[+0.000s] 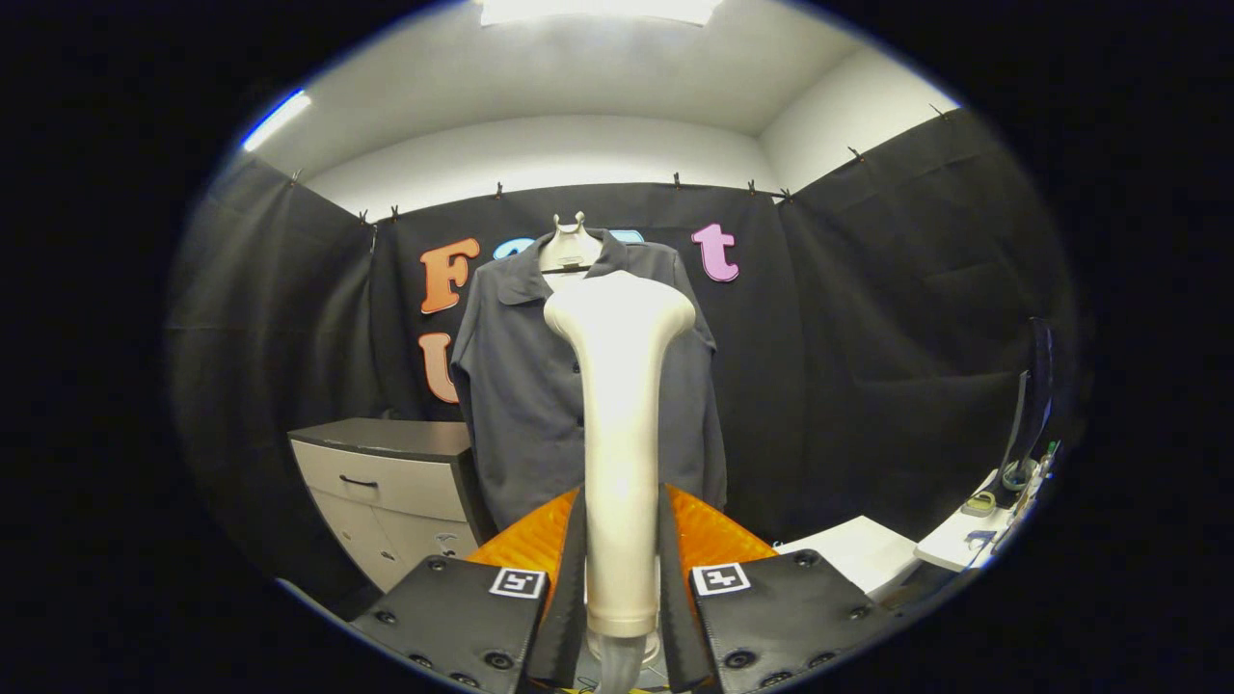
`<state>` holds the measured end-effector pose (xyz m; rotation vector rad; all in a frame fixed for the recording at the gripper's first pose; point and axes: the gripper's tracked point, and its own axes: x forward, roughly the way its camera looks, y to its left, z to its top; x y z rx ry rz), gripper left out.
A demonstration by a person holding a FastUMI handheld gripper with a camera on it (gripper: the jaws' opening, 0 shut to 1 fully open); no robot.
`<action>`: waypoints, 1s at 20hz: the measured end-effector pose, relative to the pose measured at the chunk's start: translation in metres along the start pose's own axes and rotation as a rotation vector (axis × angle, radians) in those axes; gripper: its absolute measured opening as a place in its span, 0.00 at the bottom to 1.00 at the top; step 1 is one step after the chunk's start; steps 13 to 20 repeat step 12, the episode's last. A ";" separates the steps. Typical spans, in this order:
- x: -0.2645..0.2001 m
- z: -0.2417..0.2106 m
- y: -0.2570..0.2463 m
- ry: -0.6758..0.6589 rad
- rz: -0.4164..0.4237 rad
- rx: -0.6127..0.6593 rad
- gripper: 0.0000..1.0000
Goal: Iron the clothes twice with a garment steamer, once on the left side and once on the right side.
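A cream garment steamer (620, 424) stands upright between my fingers, its handle pinched on both sides and its wide head raised ahead of me. My gripper (622, 540) is shut on that handle. Beyond the steamer head hangs a dark grey button-up shirt (521, 386) on a pale mannequin-style hanger (569, 246), against the black cloth wall. The steamer head sits apart from the shirt, in front of the upper middle of it and hiding part of the placket. A hose leaves the handle's lower end.
A light cabinet with a dark top (390, 472) stands left of the shirt. To the right are a white tabletop (858, 549) and a shelf (974, 540) with small items and a dark upright panel.
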<state>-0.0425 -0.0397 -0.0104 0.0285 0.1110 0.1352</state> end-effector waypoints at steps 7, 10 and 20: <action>-0.002 0.002 0.007 -0.024 0.025 0.006 0.41; -0.002 0.002 0.010 -0.023 0.032 0.004 0.42; -0.003 0.004 0.013 -0.024 0.035 0.000 0.41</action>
